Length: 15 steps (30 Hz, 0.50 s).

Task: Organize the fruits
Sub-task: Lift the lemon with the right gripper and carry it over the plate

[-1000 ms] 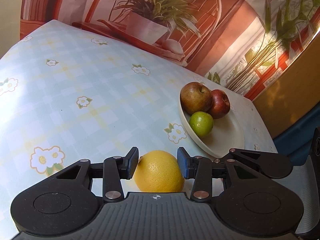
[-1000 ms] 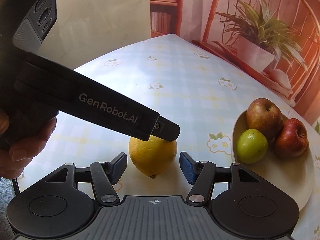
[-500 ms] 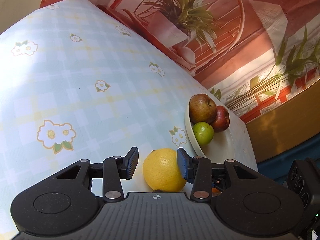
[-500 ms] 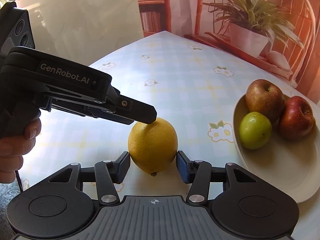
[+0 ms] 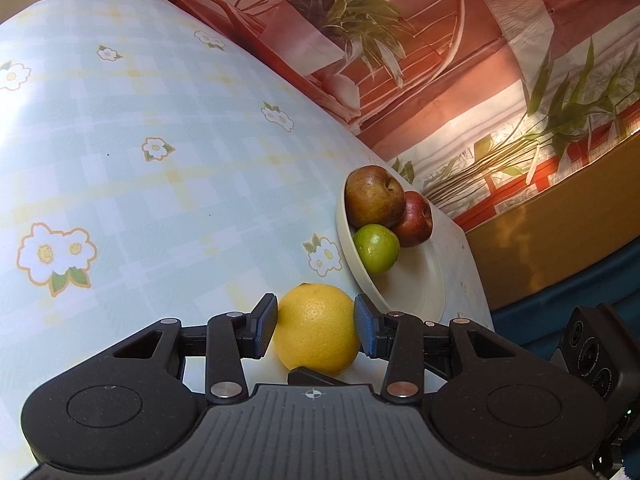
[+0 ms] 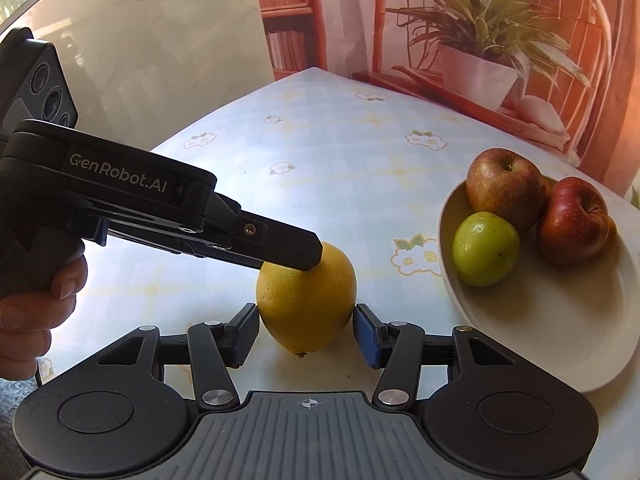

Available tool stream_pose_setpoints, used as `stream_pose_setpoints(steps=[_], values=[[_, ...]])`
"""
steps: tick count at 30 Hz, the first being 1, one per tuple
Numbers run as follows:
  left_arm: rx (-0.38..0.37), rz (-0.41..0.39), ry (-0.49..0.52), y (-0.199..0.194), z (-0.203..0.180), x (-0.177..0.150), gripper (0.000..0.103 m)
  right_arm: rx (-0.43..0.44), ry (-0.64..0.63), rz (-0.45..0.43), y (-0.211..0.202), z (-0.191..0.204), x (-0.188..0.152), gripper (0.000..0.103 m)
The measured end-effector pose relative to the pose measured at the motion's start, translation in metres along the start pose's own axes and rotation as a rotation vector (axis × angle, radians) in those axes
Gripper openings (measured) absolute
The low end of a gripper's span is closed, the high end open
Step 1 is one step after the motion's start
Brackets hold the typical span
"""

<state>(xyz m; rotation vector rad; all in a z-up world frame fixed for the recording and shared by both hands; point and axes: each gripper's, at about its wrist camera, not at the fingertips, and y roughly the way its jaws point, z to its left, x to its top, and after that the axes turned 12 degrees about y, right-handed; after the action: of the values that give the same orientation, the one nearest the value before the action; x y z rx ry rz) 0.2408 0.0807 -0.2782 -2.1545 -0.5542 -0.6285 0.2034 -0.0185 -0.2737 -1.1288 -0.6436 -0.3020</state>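
Floral-checked worktop (image 6: pixel 360 148) carries a plate (image 6: pixel 560 340) at three o'clock already holding two apples (image 6: pixel 504 184) and a green fruit (image 6: pixel 484 254), while the lemon (image 6: pixel 306 300), not yet plated, stands clenched by both the left gripper (image 5: pixel 316 326) and the just-closing right gripper (image 6: pixel 306 334).

— Surface?
— Table (image 6: pixel 344 128) covered with a pale blue and yellow check cloth printed with white flowers.
— Items directly on it?
— One yellow lemon (image 6: pixel 306 300), resting on the cloth near the front. One cream oval dish (image 6: pixel 560 328), just beside the lemon, near the table edge.
— Dish contents?
— Brownish apple (image 6: pixel 504 186), red apple (image 6: pixel 574 222), green fruit (image 6: pixel 484 254), all touching.
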Motion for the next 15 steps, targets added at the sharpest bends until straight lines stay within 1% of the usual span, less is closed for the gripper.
stream_pose_setpoints(steps=[3, 8, 12, 15], values=[[-0.003, 0.009, 0.0, 0.002, -0.002, 0.001, 0.044, -0.001, 0.003, -0.017, -0.002, -0.003, -0.003, 0.048], [-0.001, 0.007, 0.037, 0.001, -0.015, 0.01, 0.044, 0.002, 0.009, -0.053, -0.013, -0.009, -0.003, 0.047], [-0.007, -0.011, 0.083, 0.0, -0.038, 0.027, 0.044, 0.004, 0.021, -0.109, -0.033, -0.019, 0.004, 0.047], [-0.015, -0.01, 0.123, 0.005, -0.058, 0.041, 0.044, -0.001, 0.032, -0.146, -0.051, -0.033, 0.013, 0.047]])
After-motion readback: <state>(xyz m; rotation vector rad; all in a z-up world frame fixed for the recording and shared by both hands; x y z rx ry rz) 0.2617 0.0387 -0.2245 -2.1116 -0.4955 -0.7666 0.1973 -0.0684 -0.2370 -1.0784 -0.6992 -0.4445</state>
